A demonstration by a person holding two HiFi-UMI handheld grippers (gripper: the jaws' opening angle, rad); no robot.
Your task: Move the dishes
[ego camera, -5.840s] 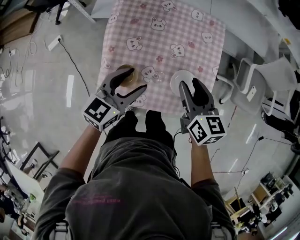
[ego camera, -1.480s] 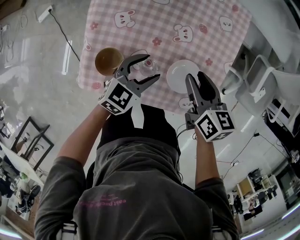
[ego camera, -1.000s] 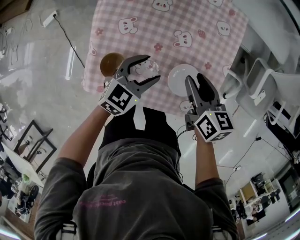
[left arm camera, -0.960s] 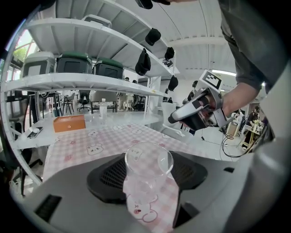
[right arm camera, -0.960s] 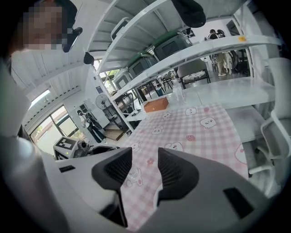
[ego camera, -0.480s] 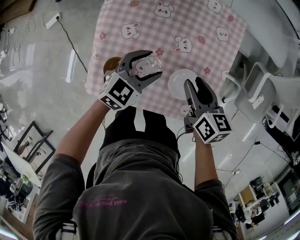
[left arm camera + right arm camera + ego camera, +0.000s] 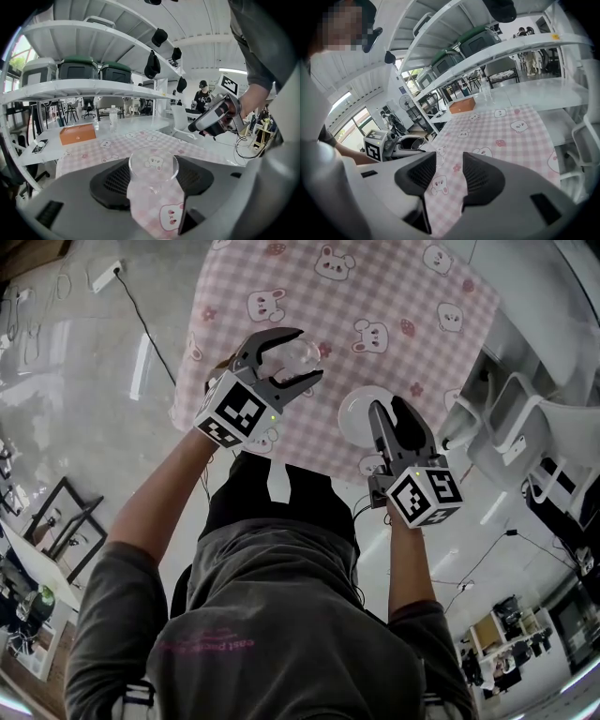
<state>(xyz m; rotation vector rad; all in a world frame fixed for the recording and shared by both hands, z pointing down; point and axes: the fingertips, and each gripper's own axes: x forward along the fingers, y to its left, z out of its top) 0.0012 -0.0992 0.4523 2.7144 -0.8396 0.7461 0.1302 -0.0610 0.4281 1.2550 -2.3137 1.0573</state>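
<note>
Up high, the left gripper (image 7: pixel 291 360) squeezes a clear glass (image 7: pixel 153 171); the right gripper (image 7: pixel 389 409) is a little open, empty.

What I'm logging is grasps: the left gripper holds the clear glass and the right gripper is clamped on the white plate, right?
Wrong on the right gripper: the right gripper view shows its jaws apart, only checked tablecloth between them. The white plate lies on that cloth, ungripped. The left gripper does hold the clear glass.
</note>
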